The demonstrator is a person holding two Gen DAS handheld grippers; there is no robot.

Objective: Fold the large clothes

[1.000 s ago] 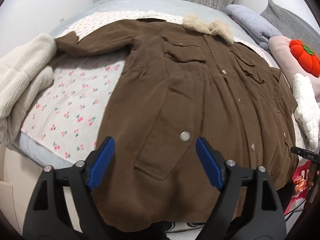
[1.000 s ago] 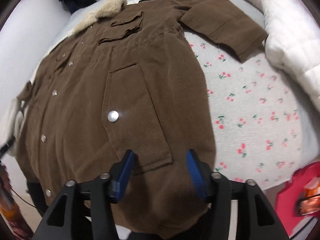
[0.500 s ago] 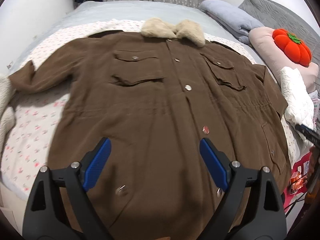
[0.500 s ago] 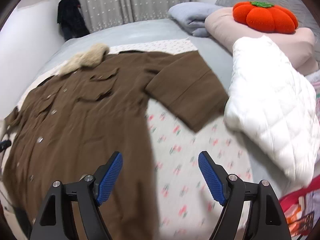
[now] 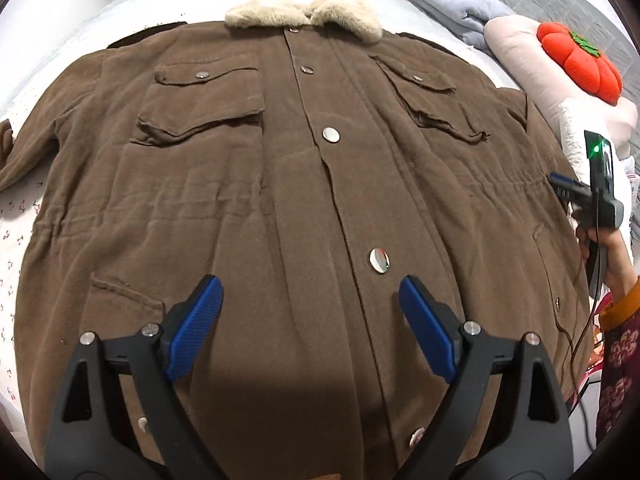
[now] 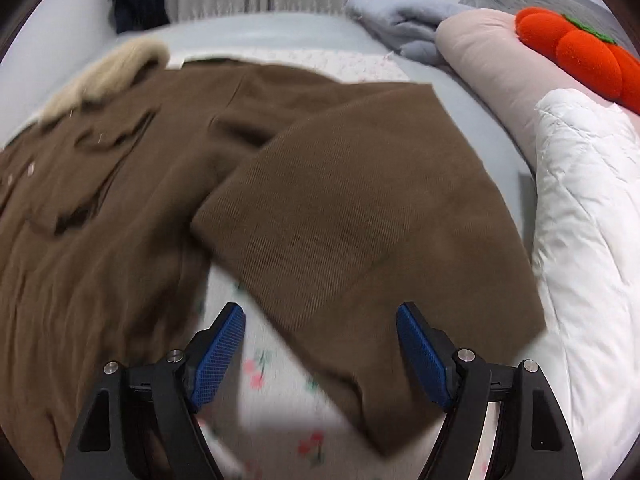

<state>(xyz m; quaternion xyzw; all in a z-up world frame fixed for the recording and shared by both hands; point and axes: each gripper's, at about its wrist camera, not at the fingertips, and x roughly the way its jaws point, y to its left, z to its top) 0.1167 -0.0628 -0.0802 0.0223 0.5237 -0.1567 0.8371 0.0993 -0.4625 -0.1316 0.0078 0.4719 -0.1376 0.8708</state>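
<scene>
A large brown coat (image 5: 280,184) with a beige fur collar (image 5: 304,14) lies flat, front up, on the bed. My left gripper (image 5: 312,324) is open and empty, hovering above the coat's lower front near the button line. My right gripper (image 6: 320,352) is open and empty, just above the cuff end of the coat's right sleeve (image 6: 360,216), which lies spread on the floral sheet (image 6: 256,376). The right gripper also shows at the right edge of the left wrist view (image 5: 596,192).
A white quilted garment (image 6: 592,216) lies right of the sleeve. A pink pillow (image 6: 492,64) with an orange pumpkin cushion (image 6: 576,48) and a folded grey-blue blanket (image 6: 400,20) sit at the bed's far right. Curtains and a dark garment hang beyond.
Both grippers moved forward over the bed. The left now sits over the coat's middle front; the right swung right to the sleeve cuff. Both stayed open.
</scene>
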